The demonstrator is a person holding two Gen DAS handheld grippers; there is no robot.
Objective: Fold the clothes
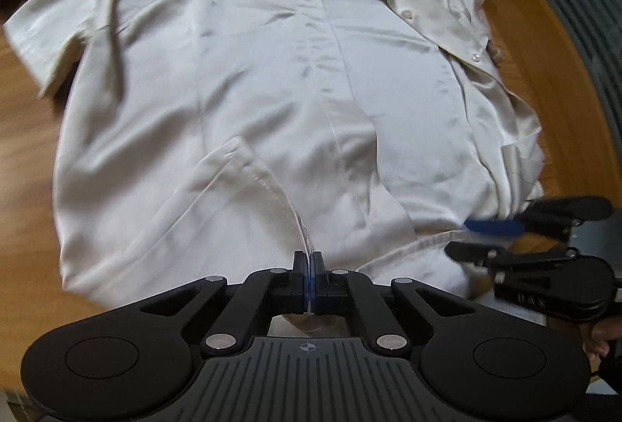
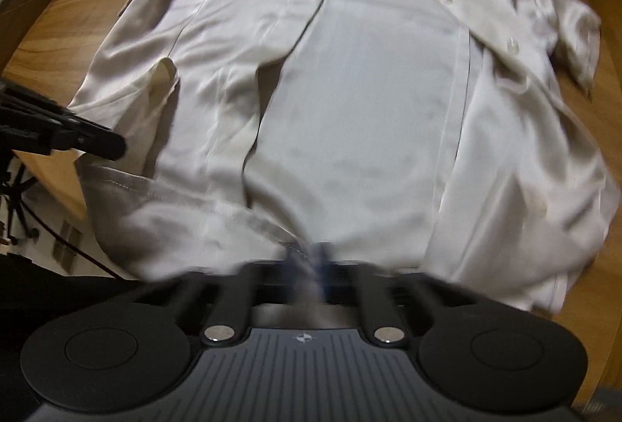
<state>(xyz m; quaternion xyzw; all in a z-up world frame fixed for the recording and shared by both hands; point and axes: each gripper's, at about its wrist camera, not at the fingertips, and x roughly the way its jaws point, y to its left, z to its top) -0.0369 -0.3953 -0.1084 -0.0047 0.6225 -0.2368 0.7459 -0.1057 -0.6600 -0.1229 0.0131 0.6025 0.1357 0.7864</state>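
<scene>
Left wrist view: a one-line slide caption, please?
Left gripper shut on the hem of a white shirt spread on a wooden table, right gripper alongside.

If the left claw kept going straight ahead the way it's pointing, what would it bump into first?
The white shirt. The left claw is already shut on the shirt's near hem, so going straight would probably just push it along the cloth lying flat on the wooden table.
</scene>
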